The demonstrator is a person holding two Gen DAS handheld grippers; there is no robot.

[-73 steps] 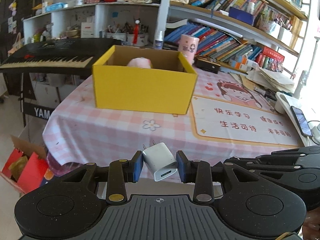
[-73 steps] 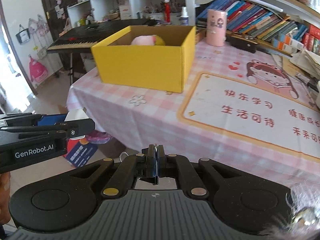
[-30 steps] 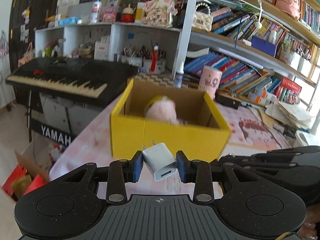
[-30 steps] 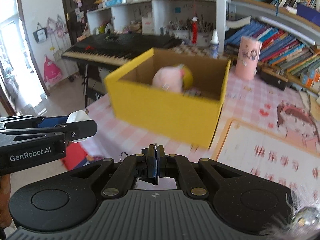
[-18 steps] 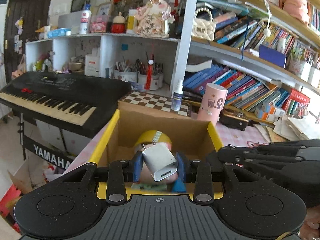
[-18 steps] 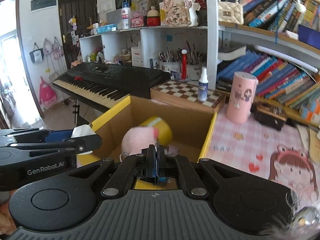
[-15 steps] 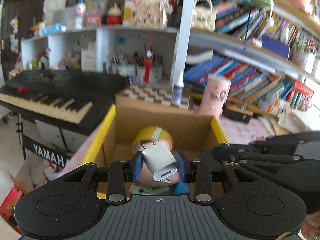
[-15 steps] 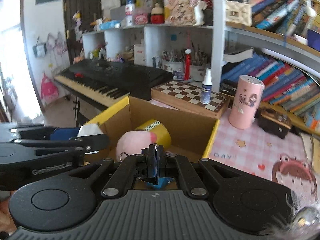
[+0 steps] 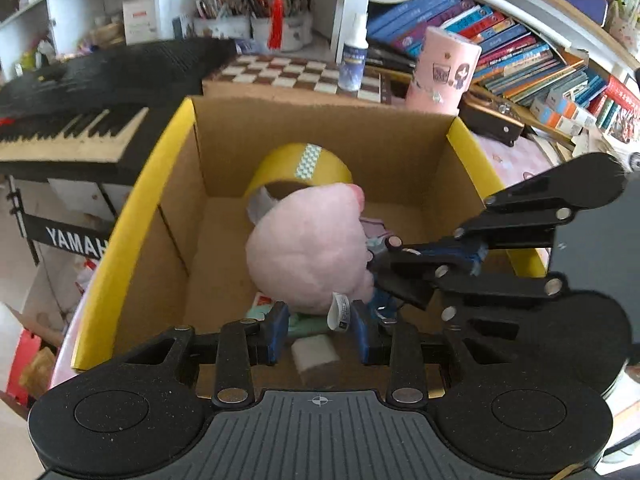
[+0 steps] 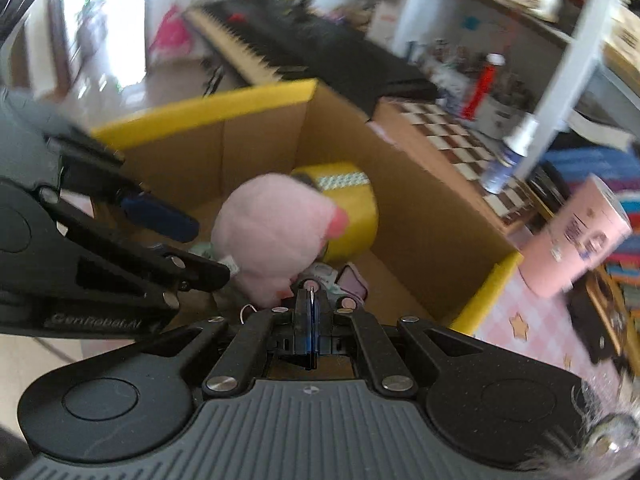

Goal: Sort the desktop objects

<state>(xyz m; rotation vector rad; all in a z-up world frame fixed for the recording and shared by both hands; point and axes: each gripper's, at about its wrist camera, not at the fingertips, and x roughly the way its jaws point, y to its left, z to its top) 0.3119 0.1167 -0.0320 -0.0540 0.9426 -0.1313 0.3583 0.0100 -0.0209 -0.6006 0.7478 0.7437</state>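
Note:
A yellow cardboard box [image 9: 132,216] [image 10: 208,108] stands open under both grippers. Inside lie a pink plush toy [image 9: 308,248] [image 10: 272,224], a yellow tape roll [image 9: 304,164] [image 10: 352,204] and some small items. My left gripper [image 9: 319,330] hangs over the box's near side, its jaws closing. The white charger [image 9: 314,354] shows blurred below the gap, clear of both pads. My right gripper [image 10: 310,308] [image 9: 380,264] is shut with nothing visible in it, its tip beside the plush toy. In the right wrist view the left gripper's fingers [image 10: 160,216] reach in from the left.
Beyond the box are a chessboard [image 9: 296,74], a spray bottle [image 9: 354,60] and a pink cup [image 9: 444,68] [image 10: 576,240]. A black keyboard [image 9: 80,120] stands off the table's left edge. Book-filled shelves [image 9: 520,60] rise behind. Pink checked cloth [image 10: 532,320] covers the table to the right.
Both grippers moved forward and tipped down over the box. The charger, held between the left pads before, has slipped out and dropped lower. The right gripper rolled.

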